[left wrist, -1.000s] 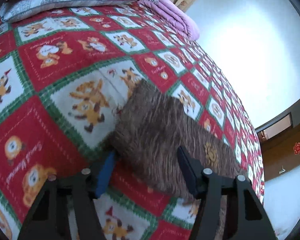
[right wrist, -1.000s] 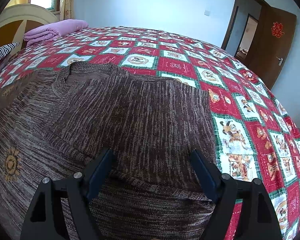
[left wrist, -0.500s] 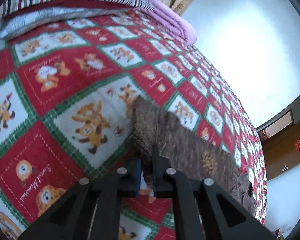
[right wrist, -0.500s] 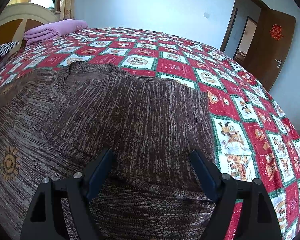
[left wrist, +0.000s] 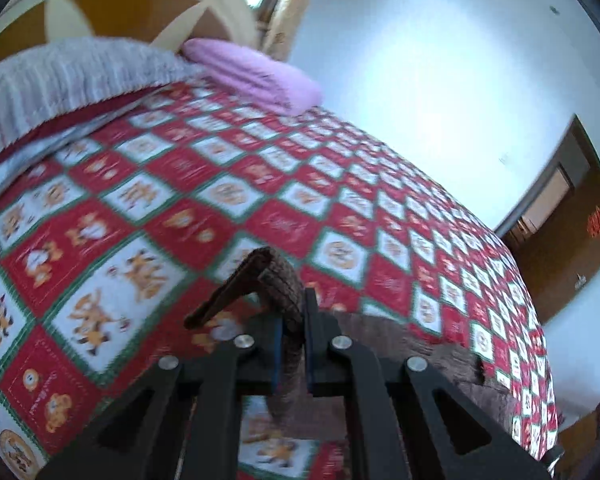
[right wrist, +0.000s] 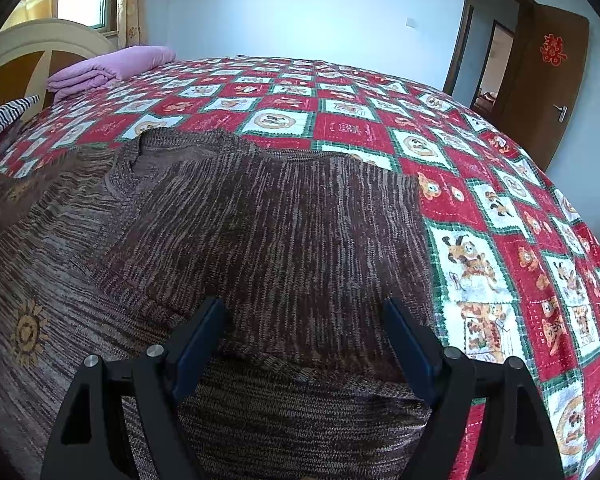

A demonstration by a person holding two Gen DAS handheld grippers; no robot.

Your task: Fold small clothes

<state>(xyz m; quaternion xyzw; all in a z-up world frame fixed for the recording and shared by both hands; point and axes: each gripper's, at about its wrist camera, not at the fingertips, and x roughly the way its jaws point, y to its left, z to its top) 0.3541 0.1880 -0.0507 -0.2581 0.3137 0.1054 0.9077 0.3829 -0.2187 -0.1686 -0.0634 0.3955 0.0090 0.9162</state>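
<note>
A brown knitted sweater (right wrist: 284, 232) with a small sun motif (right wrist: 28, 330) lies spread on the bed, one sleeve folded across its body. My left gripper (left wrist: 291, 332) is shut on the cuff of the other sleeve (left wrist: 276, 276) and holds it lifted off the quilt; the rest of the sweater (left wrist: 420, 356) lies behind it. My right gripper (right wrist: 304, 324) is open and empty, its fingers resting just above the sweater's lower part near the ribbed hem (right wrist: 300, 412).
The bed is covered by a red, white and green cartoon-patch quilt (right wrist: 480, 216). A folded pink blanket (left wrist: 256, 76) and a striped pillow (left wrist: 72, 76) lie by the cream headboard (left wrist: 140, 12). A brown door (right wrist: 548, 92) stands open at the right.
My left gripper closed on the sleeve cuff and has lifted it up off the quilt, the view tilting toward the headboard. My right gripper stayed open and still.
</note>
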